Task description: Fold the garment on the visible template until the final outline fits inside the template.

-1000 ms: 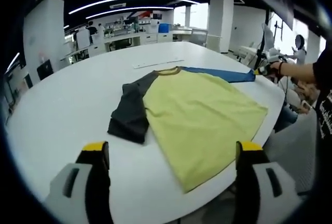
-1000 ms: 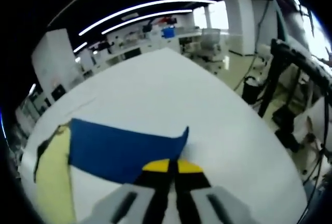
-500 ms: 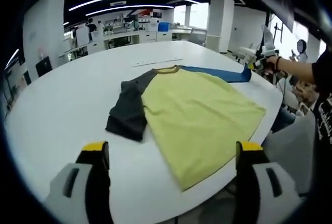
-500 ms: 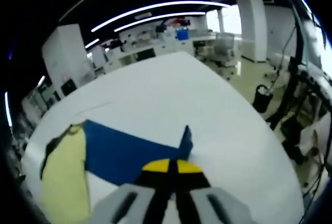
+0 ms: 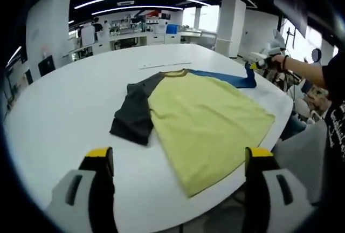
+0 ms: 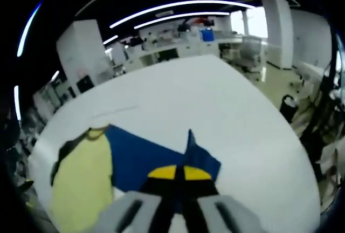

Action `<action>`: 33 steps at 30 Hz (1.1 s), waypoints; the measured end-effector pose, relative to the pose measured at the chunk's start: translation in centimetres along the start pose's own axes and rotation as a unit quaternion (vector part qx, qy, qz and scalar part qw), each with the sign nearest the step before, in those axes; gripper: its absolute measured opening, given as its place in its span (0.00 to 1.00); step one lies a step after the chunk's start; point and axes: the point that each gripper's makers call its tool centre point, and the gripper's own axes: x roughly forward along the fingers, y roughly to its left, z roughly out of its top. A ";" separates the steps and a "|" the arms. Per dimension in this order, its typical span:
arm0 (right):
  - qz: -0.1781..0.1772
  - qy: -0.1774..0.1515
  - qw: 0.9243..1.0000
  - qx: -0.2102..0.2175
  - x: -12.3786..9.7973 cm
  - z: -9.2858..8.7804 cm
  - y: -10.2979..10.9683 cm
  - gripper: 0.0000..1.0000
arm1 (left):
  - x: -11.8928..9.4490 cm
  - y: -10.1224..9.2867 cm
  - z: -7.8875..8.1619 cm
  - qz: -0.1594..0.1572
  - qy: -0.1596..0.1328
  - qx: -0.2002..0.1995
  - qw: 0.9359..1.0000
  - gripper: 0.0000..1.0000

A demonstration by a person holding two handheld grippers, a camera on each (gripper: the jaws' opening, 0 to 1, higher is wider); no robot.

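A shirt with a yellow-green body [image 5: 207, 117], a dark grey sleeve [image 5: 133, 115] and a blue sleeve [image 5: 223, 77] lies flat on the white round table [image 5: 64, 109]. My left gripper [image 5: 179, 171] hangs open above the table's near edge, short of the shirt, with nothing between its jaws. My right gripper [image 6: 179, 172] is shut on the cuff end of the blue sleeve [image 6: 156, 155], which is lifted and bent up off the table. In the left gripper view the right gripper [image 5: 257, 65] shows at the far right, held by a person's hand.
A thin pale strip [image 5: 164, 65] lies on the table beyond the collar. Lab benches [image 5: 135, 36] and white pillars [image 5: 229, 22] stand behind. A person's arm and dark shirt [image 5: 331, 114] are at the right edge. The floor [image 6: 302, 114] drops away past the table.
My right gripper has lifted the blue sleeve's cuff and carried it inward toward the shirt body, so the sleeve end now bends up. The left gripper has stayed open in place.
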 end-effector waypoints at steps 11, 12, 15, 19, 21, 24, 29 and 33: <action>0.034 0.007 0.999 -0.016 1.6 0.9 4.1 0.00 | 0.0 -0.1 0.0 -0.007 0.001 -0.001 1.000 0.99; 0.037 0.007 0.999 -0.017 1.7 0.9 4.6 0.00 | 0.0 0.0 0.0 -0.007 0.000 -0.002 1.000 0.99; 0.048 0.007 0.999 -0.018 2.4 1.4 5.7 0.00 | 0.1 0.2 0.0 -0.005 -0.001 -0.004 1.000 0.99; 0.061 0.009 0.998 -0.024 2.9 1.5 7.2 0.00 | 0.2 0.2 0.0 -0.007 0.000 -0.005 1.000 0.99; 0.067 0.010 0.997 -0.025 2.9 1.4 8.3 0.00 | 0.2 0.1 0.0 -0.008 0.000 -0.005 1.000 0.99; 0.074 0.012 0.997 -0.026 3.6 1.7 8.8 0.00 | 0.2 0.1 0.0 -0.010 0.000 -0.005 1.000 0.99; 0.089 0.015 0.995 -0.032 4.0 1.8 10.9 0.00 | 0.3 0.1 0.0 -0.012 0.002 -0.004 1.000 0.99; 0.099 0.015 0.994 -0.033 3.7 1.7 12.9 0.00 | 0.4 0.1 0.0 -0.014 0.001 -0.003 1.000 0.99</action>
